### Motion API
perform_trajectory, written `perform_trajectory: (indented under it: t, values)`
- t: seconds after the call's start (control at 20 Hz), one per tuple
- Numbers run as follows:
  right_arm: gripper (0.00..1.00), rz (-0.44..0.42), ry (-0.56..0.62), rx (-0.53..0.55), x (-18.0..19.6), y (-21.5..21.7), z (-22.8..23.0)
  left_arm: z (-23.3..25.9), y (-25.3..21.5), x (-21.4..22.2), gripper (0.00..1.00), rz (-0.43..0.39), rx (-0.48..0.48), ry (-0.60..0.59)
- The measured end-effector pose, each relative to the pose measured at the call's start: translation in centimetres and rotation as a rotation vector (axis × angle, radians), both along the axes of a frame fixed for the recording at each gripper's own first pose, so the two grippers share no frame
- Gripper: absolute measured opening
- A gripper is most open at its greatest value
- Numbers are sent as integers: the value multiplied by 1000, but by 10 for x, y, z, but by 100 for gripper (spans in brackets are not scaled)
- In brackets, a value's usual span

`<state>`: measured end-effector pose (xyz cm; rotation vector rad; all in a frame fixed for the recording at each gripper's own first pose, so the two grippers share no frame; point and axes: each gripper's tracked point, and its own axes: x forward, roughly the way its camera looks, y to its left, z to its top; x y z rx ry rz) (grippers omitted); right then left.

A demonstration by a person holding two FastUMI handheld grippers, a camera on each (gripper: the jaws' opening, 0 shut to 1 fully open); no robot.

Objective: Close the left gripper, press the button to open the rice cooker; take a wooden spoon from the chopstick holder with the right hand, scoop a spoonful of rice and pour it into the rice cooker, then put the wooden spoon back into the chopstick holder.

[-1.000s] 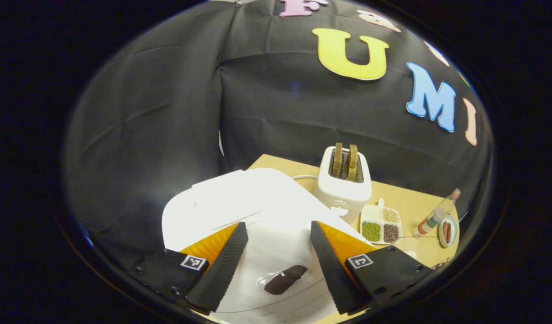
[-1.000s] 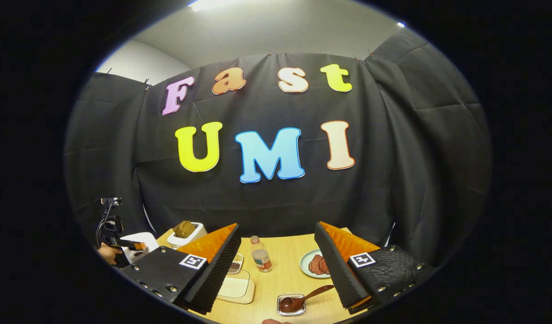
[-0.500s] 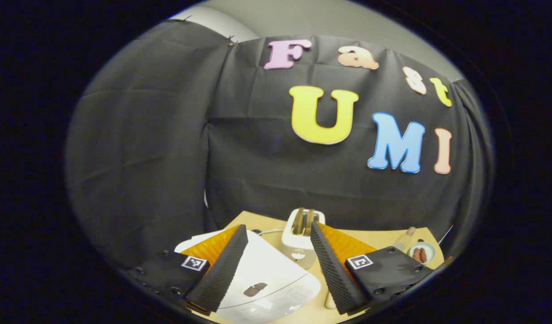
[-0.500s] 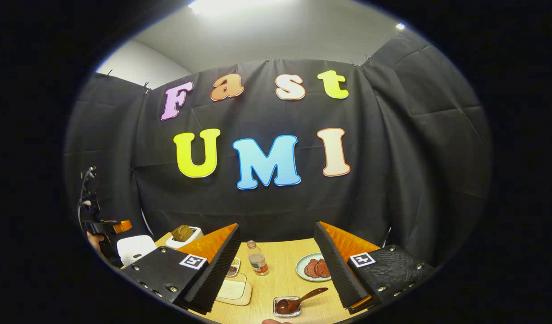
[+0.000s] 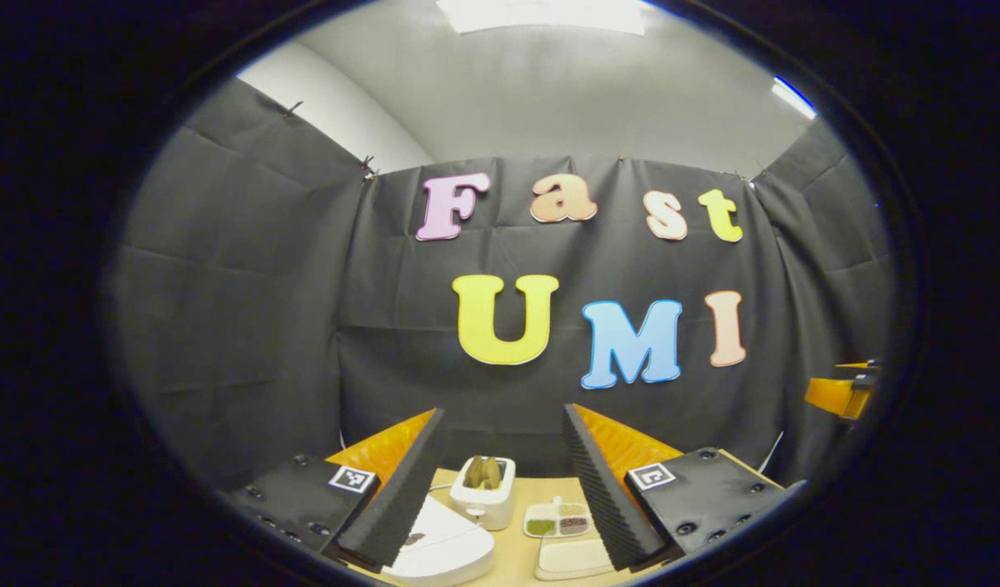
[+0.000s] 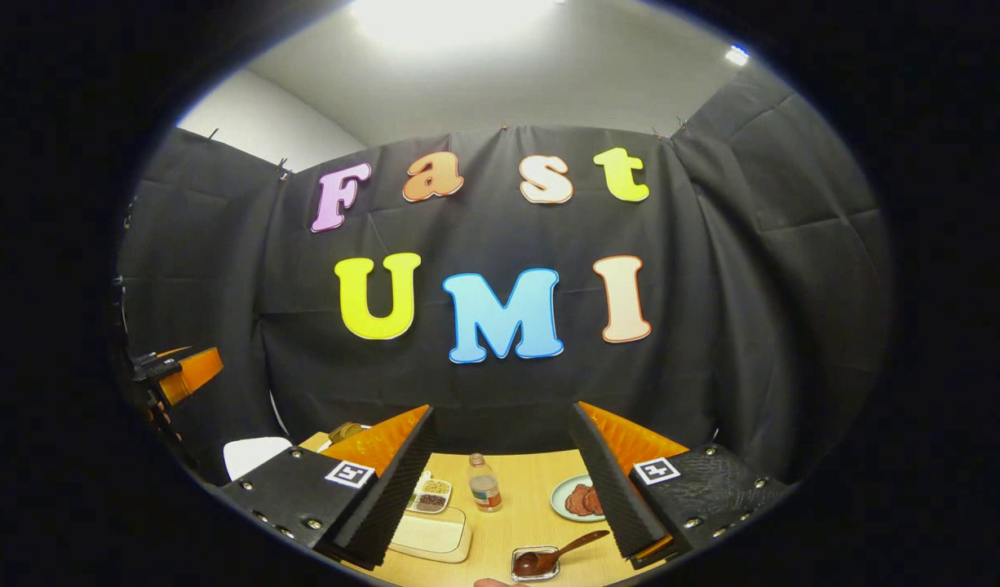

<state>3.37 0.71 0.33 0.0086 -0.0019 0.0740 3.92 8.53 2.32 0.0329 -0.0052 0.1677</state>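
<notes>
The white rice cooker [image 5: 443, 553] sits low in the left gripper view with its lid down and a dark patch on top. My left gripper [image 5: 500, 489] hangs high above and behind it, open, nothing between its fingers. In the right gripper view the cooker [image 6: 254, 453] is a white shape at the left, and the left gripper [image 6: 182, 371] hovers above it. The wooden spoon [image 6: 567, 550] lies with its bowl in a small clear holder [image 6: 535, 564] at the table's near edge. My right gripper [image 6: 504, 489] is open, well above the spoon.
A white toaster [image 5: 485, 499] with bread stands behind the cooker. A divided dish of grains [image 5: 557, 520] and a white tray [image 5: 572, 558] lie beside it. A bottle [image 6: 485, 483] and a plate of meat [image 6: 577, 499] stand mid-table. The right gripper [image 5: 842, 393] shows at the far right.
The left gripper has lifted and drawn back from the rice cooker, which shrank to the bottom of its view. The right gripper tilted up slightly. Both stayed open.
</notes>
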Motion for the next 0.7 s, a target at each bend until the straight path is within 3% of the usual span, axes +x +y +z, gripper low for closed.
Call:
perform_trajectory:
  t: [0.25, 0.45, 0.65, 0.7]
  values:
    - [99, 21, -15, -22, -7, 19, 5, -13, -39, -7, 95, -62, -19, 25]
    - [100, 51, -34, -15, -8, 30, 12, 1, -45, -11, 96, -68, 22, 0]
    - [96, 61, -49, -21, -8, 35, 13, 3, -46, -11, 97, -75, 6, -3]
    - [100, 64, -46, -19, -8, 36, 11, 1, -44, -10, 97, -72, 0, 5]
